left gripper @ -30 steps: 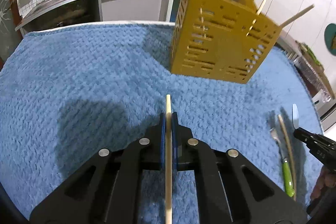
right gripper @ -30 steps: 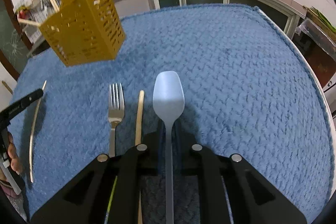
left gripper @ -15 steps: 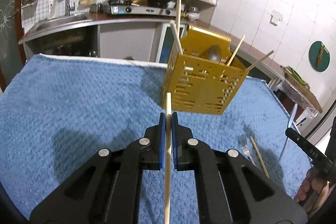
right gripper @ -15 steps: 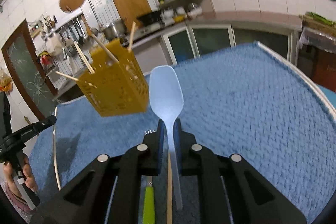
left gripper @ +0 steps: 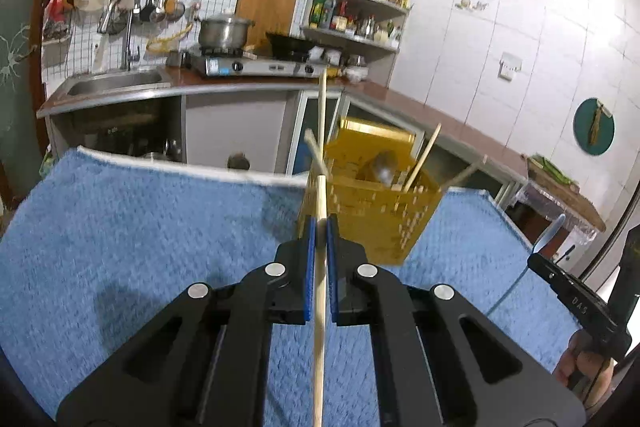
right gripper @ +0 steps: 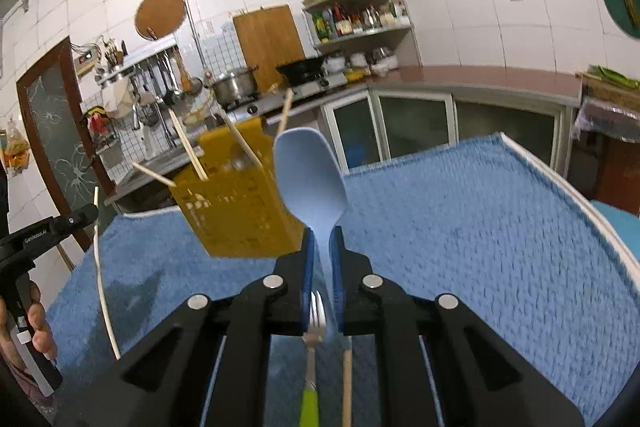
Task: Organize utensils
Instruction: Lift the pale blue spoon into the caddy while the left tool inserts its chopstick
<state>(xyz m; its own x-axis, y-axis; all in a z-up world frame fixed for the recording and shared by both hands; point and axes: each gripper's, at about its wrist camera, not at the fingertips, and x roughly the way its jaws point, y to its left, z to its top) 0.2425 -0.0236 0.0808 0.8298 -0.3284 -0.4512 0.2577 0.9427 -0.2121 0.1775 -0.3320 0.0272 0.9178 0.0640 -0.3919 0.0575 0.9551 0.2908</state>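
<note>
L tongs (left gripper: 320, 227): jaws clenched on a chopstick (left gripper: 319, 307), blue pads touching it on both sides, no gap visible. Stick runs fwd along the jaw line; its tip overlaps the near left corner of the caddy (left gripper: 372, 203) in view; contact w/ caddy cannot be told.

R tongs (right gripper: 321, 239): jaws clenched on the neck of a blue spoon (right gripper: 310, 179), bowl up and fwd of the pads, held above the towel (right gripper: 480, 227). Bowl sits just right of the caddy (right gripper: 236, 203) in the R view.

Caddy: yellow, slotted, standing on the towel near its far edge. Several chopsticks lean out of it at angles; a dark rounded item inside is blurred, type unclear.

On the towel, nearer the camera than the caddy and under the R tongs: fork (right gripper: 314, 355) w/ green handle, and one chopstick (right gripper: 347, 379) just right of it, roughly parallel, apart.
</note>
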